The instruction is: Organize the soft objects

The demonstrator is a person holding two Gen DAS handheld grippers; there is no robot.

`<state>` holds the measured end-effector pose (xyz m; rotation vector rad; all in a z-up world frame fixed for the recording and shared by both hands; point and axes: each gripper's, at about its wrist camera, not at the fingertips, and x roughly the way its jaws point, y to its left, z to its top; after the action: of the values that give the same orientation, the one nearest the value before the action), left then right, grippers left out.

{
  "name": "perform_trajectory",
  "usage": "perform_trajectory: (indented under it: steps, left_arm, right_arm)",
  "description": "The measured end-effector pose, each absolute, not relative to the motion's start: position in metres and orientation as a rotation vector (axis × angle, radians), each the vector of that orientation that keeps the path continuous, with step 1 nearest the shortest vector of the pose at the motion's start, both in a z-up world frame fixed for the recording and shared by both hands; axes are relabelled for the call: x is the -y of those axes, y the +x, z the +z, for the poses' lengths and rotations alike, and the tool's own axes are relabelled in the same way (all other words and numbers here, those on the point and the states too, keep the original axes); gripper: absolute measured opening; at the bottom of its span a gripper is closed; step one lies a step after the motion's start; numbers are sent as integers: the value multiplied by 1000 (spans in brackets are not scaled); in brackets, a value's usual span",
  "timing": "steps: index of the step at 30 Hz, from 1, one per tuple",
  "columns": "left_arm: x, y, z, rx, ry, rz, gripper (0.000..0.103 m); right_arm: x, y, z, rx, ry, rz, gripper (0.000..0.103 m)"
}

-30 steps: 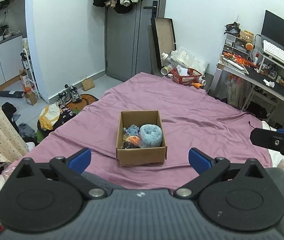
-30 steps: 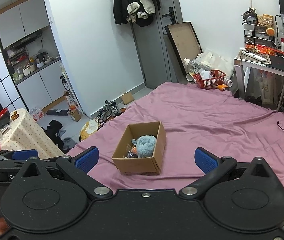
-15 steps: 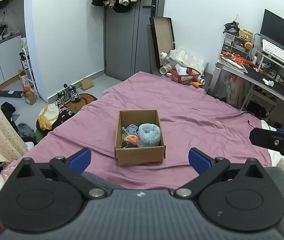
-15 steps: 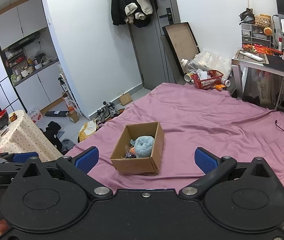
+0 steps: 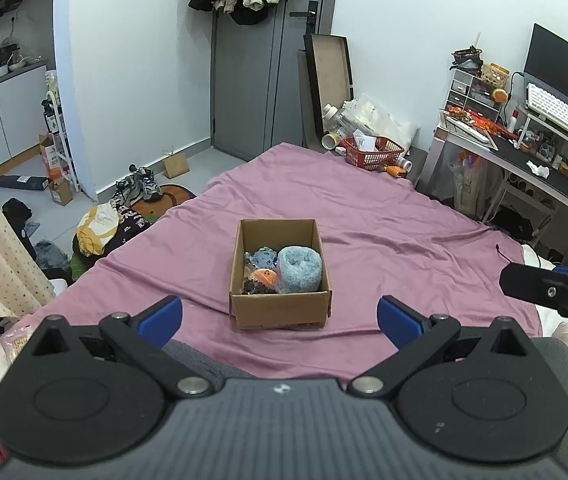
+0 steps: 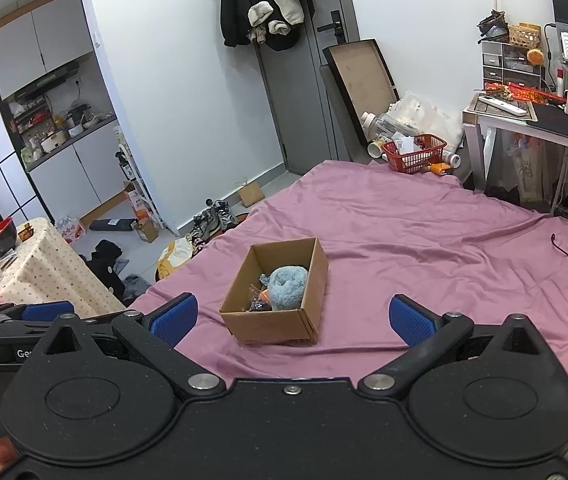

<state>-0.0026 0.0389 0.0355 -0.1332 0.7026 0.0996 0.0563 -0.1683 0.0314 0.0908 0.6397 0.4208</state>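
Cardboard box point(image 5: 279, 276) sits mid-bed on the purple sheet point(image 5: 384, 236), holding a blue fuzzy roll point(image 5: 299, 269) and smaller soft items. It lies dead ahead of the left gripper point(image 5: 279, 316), ahead-left of the right gripper point(image 6: 291, 318). Both are spread wide and empty; left looks better lined up.

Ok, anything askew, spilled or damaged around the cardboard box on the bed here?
Nothing stands out. The cardboard box sits upright on the purple bedsheet, soft items inside, including a fluffy blue roll; nothing spilled beside it. The sheet is only wrinkled. Left gripper and right gripper are open, empty.
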Motion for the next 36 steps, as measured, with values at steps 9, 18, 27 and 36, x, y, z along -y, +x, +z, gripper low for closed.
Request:
perform_trajectory:
  steps: [9, 18, 27, 36]
  left_arm:
    - [-36, -2, 35, -706, -121, 88, 103]
    - [-36, -2, 35, -707, -125, 87, 103]
    - [-40, -2, 35, -709, -127, 90, 103]
    - [-41, -2, 34, -712, -127, 90, 103]
  right_arm:
    - [169, 57, 29, -652, 89, 420, 103]
    - [169, 56, 29, -653, 89, 420, 103]
    - [169, 55, 28, -654, 89, 421, 103]
    - [171, 55, 26, -655, 83, 421, 103]
